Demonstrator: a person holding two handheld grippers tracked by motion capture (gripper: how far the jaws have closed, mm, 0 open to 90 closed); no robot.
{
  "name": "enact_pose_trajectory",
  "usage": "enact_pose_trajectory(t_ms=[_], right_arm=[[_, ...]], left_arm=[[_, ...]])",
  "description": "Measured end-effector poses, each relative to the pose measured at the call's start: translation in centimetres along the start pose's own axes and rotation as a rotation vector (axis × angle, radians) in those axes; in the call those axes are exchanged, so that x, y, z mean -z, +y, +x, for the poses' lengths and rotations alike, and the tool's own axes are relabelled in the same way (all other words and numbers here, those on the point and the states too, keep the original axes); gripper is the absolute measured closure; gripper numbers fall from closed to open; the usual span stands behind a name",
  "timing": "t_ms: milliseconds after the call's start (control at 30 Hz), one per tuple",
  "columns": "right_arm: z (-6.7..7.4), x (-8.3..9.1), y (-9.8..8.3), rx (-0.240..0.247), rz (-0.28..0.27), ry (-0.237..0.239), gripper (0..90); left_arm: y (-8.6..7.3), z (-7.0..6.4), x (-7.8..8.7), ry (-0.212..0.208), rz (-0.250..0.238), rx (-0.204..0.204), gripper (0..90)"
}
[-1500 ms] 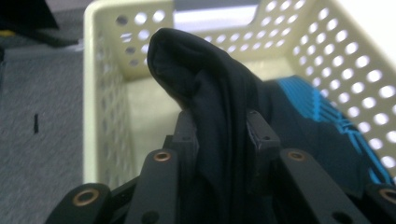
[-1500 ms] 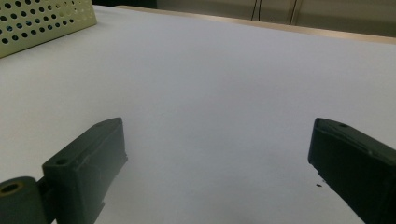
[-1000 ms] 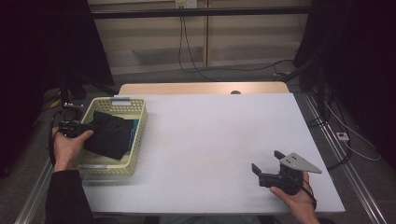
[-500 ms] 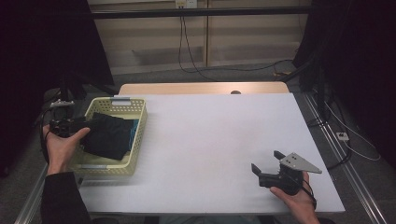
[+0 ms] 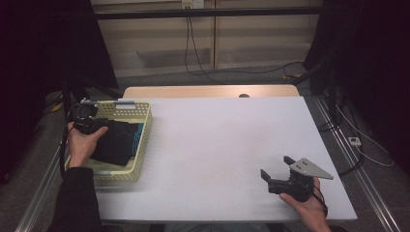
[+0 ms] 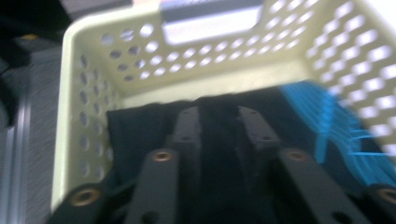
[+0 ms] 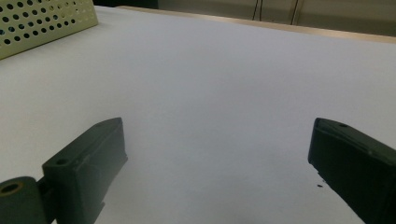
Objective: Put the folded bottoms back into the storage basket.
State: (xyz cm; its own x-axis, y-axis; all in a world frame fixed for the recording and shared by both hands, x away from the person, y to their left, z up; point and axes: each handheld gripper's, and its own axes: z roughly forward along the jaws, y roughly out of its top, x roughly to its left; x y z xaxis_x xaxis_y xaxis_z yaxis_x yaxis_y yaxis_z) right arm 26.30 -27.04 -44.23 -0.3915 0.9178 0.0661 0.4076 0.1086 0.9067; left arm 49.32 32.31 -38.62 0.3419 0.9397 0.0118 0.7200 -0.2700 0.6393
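A pale yellow perforated basket [image 5: 145,140] stands at the table's left edge, with a folded black cloth [image 5: 116,142] and a blue-striped piece [image 5: 139,133] inside. My left gripper [image 5: 89,123] reaches into the basket from its left side. In the left gripper view its jaws have just been closing, and the gripper [image 6: 218,119] pinches a raised fold of the black cloth [image 6: 135,130] inside the basket [image 6: 70,93]. The blue piece [image 6: 336,121] lies to the right of the jaws. My right gripper [image 5: 275,166] rests near the front right of the white table [image 5: 217,140], open and holding nothing [image 7: 217,135].
The basket's corner [image 7: 42,21] shows far off in the right gripper view. A wooden strip [image 5: 208,92] runs along the table's far edge. Cables [image 5: 193,53] hang behind it, and metal rails [image 5: 358,179] flank the table.
The left hand drew out past the basket's left wall, then came back over the black cloth with the jaws close together. The right gripper has not moved.
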Motion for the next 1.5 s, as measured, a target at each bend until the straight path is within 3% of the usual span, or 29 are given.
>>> enact_pose_trajectory(t_ms=[33,100,167,233,300,433,633,867,1000,1233,1333,1400,1500], right_arm=[[0.0,0.0,0.0,0.000,0.000,0.000,4.0],[0.0,0.0,0.0,0.000,0.001,0.001,4.0],[0.0,0.0,0.0,-0.001,0.000,0.001,4.0],[0.0,0.0,0.0,0.000,0.000,-0.001,4.0],[0.0,0.0,0.0,0.000,0.001,-0.002,4.0],[0.0,-0.1,0.0,0.001,0.003,-0.004,4.0],[0.0,-0.1,0.0,0.000,0.002,-0.003,4.0],[0.0,0.0,0.0,0.002,-0.002,0.000,4.0],[0.0,0.0,0.0,0.002,0.000,0.000,4.0],[0.0,-0.1,0.0,0.004,-0.001,0.001,4.0],[0.0,-0.1,0.0,0.001,0.002,0.001,4.0],[0.0,-0.1,0.0,0.002,0.000,-0.001,4.0],[0.0,0.0,0.0,0.003,-0.001,-0.001,4.0]], left_arm=[[-0.1,0.1,-0.5,0.020,0.025,0.004,76.7],[-0.5,0.4,-1.1,0.112,0.057,-0.019,86.4],[-0.8,1.0,-1.5,0.093,0.082,0.022,89.9],[-1.1,1.2,-1.9,0.079,0.156,-0.001,89.9],[-1.4,1.1,-2.1,0.126,0.202,-0.037,90.0],[-1.9,0.9,-2.4,0.087,0.219,-0.009,90.0],[-2.2,0.4,-3.4,0.095,0.287,-0.037,90.0],[-2.4,0.0,-3.5,0.105,0.277,0.002,90.0],[-2.4,0.0,-3.4,0.058,0.280,0.011,90.0],[-1.9,-0.1,-4.0,0.050,0.258,0.032,90.0],[-1.7,-0.1,-4.3,0.046,0.248,0.018,90.0],[-1.6,-0.2,-4.4,0.046,0.244,-0.014,90.0],[-1.7,0.0,-4.3,0.038,0.234,0.002,90.0]])
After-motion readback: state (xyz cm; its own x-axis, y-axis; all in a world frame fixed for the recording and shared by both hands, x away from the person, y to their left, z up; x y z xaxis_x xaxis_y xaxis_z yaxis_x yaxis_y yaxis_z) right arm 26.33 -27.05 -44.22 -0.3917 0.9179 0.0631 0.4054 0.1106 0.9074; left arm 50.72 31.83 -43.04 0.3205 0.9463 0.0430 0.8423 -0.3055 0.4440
